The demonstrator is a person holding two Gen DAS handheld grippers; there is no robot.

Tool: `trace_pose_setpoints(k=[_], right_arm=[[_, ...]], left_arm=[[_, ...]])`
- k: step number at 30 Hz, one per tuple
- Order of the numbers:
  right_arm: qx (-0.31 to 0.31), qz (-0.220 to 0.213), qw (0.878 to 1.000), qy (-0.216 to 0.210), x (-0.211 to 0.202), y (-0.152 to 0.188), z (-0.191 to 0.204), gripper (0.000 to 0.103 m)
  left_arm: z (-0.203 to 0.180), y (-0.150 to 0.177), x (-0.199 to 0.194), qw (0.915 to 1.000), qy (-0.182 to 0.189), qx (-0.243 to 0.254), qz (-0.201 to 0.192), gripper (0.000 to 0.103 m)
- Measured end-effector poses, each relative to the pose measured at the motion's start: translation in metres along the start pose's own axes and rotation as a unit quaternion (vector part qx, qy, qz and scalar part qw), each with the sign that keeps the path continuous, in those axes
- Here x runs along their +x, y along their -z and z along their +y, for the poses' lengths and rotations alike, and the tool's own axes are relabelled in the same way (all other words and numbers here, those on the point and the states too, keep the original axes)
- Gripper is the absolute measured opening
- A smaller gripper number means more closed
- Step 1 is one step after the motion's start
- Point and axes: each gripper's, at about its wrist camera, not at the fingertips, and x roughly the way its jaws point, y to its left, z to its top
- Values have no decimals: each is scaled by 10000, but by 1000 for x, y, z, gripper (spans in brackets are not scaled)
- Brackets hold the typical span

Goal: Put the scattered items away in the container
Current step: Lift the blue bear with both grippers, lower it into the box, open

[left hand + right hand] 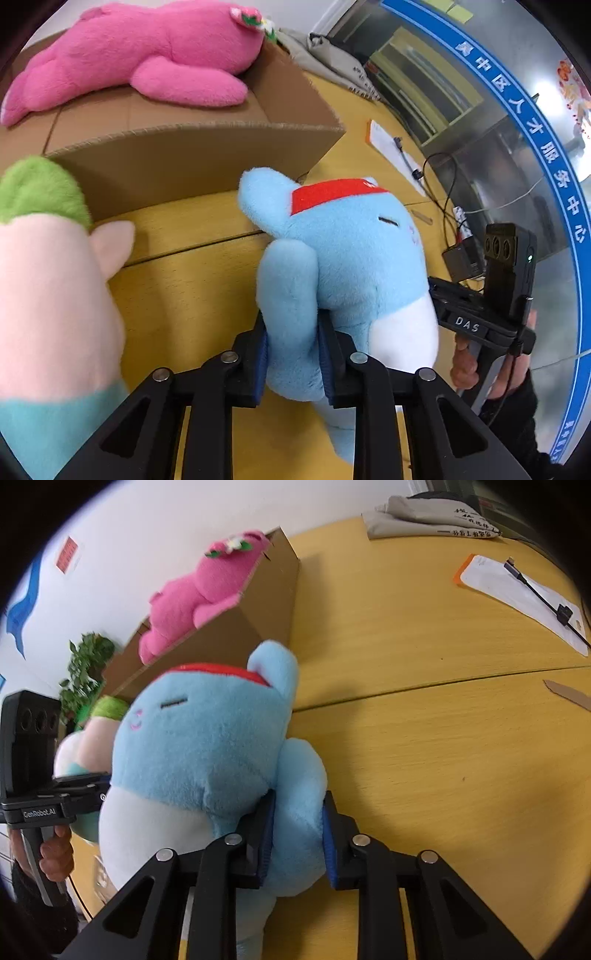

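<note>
A light blue plush (343,258) with a red headband and white belly is held above the yellow table (192,280). My left gripper (293,354) is shut on one of its arms. My right gripper (297,838) is shut on its other arm (299,794); the plush's face (192,746) fills the right wrist view. A brown cardboard box (192,158) stands behind with a pink plush (147,62) lying in it, also in the right wrist view (199,594). A pale pink plush with green top (48,258) lies at the left on the table.
A folded grey garment (428,520) lies at the table's far side. A white paper with an orange edge (517,594) and a black cable (543,598) lie at the right. A potted plant (85,672) stands by the wall.
</note>
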Motion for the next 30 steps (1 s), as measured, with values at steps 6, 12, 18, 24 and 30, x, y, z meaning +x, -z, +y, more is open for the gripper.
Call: trace_pose_setpoints(k=[6,12,18,24,30], right_arm=[[-389,-658,9971,-64,-37,-19,49,20],[-1360,-1418,9801,-282,-71,-94,157,21],[-1948,-1446,9690,-471,-19,-172,259,21],[-1622,-934,9811,-488,85,-210,301,21],[-1311,74,9913,-52,182,-184,298,21]], left_arm=[[-17,-15,-86,9949,97,329,-944,23],[19,-44,-197,9792,-271,380,-1973,23],[104,-92,-245,9679,-1128,25,-2247,23],[207,-122,-227,9692,-1568,-320,-1870,23],[286,-130,-161,9767,-1740,-653,-1076,23]])
